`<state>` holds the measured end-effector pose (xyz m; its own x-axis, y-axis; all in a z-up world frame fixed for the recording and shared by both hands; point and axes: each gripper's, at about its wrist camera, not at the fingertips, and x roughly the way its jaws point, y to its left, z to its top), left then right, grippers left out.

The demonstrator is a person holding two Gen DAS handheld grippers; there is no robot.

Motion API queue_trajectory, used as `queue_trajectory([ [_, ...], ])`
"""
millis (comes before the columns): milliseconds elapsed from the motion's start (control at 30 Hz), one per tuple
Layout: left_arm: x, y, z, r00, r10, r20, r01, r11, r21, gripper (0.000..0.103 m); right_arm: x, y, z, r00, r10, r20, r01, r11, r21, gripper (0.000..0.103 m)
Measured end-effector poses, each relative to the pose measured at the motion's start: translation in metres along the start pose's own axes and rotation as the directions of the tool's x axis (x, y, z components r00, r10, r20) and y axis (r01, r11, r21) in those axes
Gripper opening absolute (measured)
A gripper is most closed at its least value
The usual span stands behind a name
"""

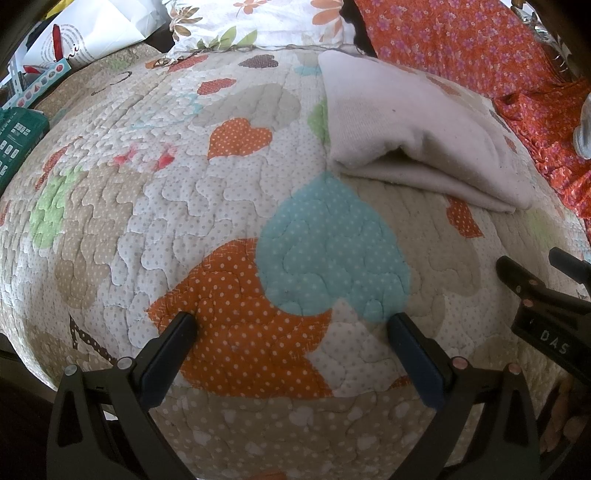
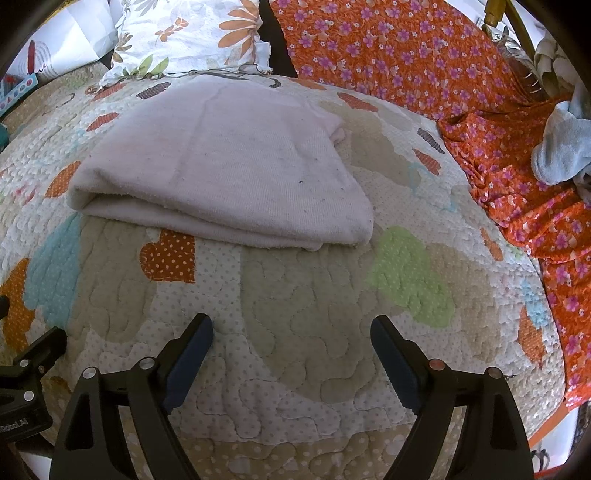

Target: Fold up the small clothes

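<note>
The left tool (image 1: 291,319) stands wide, its two dark fingers apart over the quilt (image 1: 229,206) with nothing between them; the fingertips frame an orange dotted heart patch and the lower edge of a teal heart patch (image 1: 332,251). At the right edge of the left wrist view, part of the right tool shows as a black frame low in the picture. In its own view the right tool (image 2: 291,325) has its jaws opening, already wide, with only bare beige quilting between them and no cloth touched.

Above the fingers in the right wrist view, in the middle of the frame, lies the folded pale pink garment (image 2: 229,166), flat on the quilt with its doubled edge facing the camera. In the left wrist view the same garment sits in the upper right, well apart from the left fingers.

Beyond it, a white floral pillow (image 2: 192,33) fills the upper left of the right wrist view, and an orange flowered cloth (image 2: 406,55) runs along the upper right and down the right side. A light grey bundle (image 2: 565,147) rests on that cloth at the right edge.
</note>
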<state>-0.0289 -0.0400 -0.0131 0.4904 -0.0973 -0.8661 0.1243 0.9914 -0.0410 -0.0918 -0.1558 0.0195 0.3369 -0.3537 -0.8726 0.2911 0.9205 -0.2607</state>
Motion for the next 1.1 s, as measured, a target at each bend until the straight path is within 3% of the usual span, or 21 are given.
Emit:
queue_trajectory([
  [1100, -0.0013, -0.0035, -0.0035, 0.999, 0.009, 0.030, -0.009, 1.000, -0.011, 0.103, -0.0055, 0.0088, -0.0001, 0.999, -0.042, 0.017, 0.043, 0.998, -0.041, 0.091],
])
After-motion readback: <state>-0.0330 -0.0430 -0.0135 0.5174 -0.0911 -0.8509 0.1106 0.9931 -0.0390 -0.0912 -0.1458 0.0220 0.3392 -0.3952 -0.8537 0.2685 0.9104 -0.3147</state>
